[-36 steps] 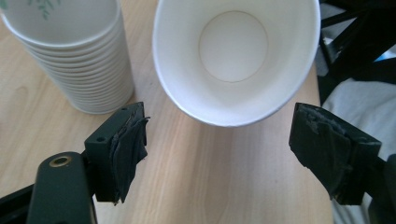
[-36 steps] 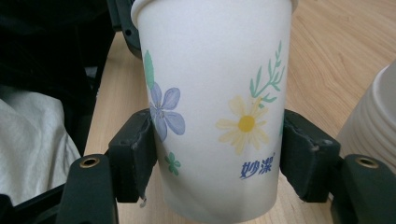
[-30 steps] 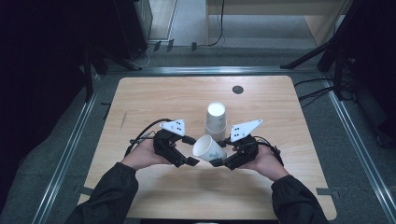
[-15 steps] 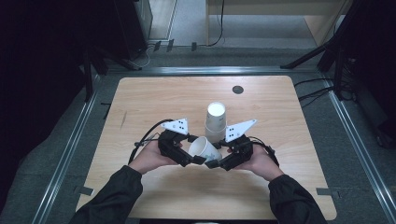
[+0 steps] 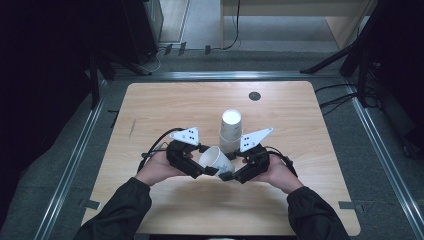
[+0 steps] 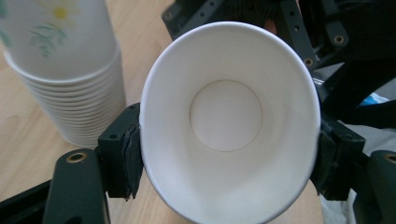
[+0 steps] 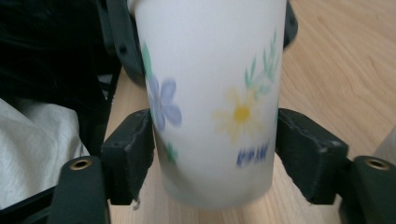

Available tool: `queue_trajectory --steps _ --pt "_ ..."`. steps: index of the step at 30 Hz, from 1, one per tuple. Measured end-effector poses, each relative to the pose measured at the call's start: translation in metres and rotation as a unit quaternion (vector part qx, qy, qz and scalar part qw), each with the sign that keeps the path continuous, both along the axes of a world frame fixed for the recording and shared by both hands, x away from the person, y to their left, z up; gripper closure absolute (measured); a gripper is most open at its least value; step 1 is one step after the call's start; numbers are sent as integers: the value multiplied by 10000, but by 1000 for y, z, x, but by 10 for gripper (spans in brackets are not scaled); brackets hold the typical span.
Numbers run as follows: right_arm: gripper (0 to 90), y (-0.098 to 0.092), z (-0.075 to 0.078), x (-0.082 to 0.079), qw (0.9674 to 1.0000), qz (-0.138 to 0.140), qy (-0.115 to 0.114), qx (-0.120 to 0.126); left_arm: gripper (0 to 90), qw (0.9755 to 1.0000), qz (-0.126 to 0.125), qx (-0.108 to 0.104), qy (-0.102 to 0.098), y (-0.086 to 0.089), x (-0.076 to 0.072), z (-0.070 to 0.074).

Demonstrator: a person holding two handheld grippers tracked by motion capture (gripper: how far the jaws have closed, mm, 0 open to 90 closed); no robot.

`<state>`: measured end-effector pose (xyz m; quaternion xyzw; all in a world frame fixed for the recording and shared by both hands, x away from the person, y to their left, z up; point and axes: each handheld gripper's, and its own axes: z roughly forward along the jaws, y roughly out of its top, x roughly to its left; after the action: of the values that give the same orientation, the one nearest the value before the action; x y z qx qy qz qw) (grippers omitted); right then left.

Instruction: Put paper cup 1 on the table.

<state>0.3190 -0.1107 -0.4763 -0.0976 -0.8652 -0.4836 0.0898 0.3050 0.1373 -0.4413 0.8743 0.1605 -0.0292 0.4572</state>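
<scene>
At the left, our left gripper has just been closing on the paper cup; in the left gripper view its pads press the rim on both sides, squeezing the mouth oval. The cup lies tilted above the near middle of the table, its open mouth toward the left. To the right, our right gripper has just been opening: its jaws stand around the cup's flowered wall, the left pad at the wall, the right one slightly apart. Just beyond stands a stack of cups, upside down.
</scene>
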Motion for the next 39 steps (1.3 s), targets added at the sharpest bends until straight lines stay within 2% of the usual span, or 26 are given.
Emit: queue_trajectory --steps 6,8,9,10,11,12,15,18,24,27,31,34,36,39 --pt "231 -5 -3 -1 9998 -131 -85 -159 255 9998 198 8 -60 15 1 12" --pt "230 -8 -3 -2 9987 -410 -294 -118 255 9995 320 50 -50 22 3 16" --pt "230 -8 -3 -2 9987 -410 -294 -118 255 9995 320 50 -50 22 3 16" --pt "225 -10 -3 -3 9971 -605 -426 -154 255 9990 400 148 -99 26 4 19" --pt "225 -10 -3 -3 9971 -605 -426 -154 255 9990 400 148 -99 26 4 19" --pt "205 -13 -4 -5 9953 -748 -574 -213 255 9987 452 225 -112 30 4 21" --pt "199 -15 -4 -6 9935 -881 -685 -243 255 9983 499 282 -106 34 6 23" --pt "194 -19 -4 -8 9913 -1063 -718 -289 255 9980 544 331 -52 41 8 25" --pt "182 -30 -1 -13 9872 -1274 -870 -414 254 9948 756 688 -31 54 13 22" --pt "182 -32 -1 -13 9859 -1384 -847 -413 254 9940 826 711 -23 58 15 21" --pt "182 -37 -3 -11 9832 -1599 -733 -485 254 9912 973 899 -50 67 19 20" --pt "182 -39 -4 -10 9825 -1648 -715 -491 254 9886 1137 988 21 77 24 18" --pt "182 -40 -5 -8 9805 -1739 -758 -510 254 9860 1281 1071 45 84 27 17" --pt "182 -41 -6 -7 9802 -1763 -723 -538 254 9810 1486 1247 4 93 32 15"
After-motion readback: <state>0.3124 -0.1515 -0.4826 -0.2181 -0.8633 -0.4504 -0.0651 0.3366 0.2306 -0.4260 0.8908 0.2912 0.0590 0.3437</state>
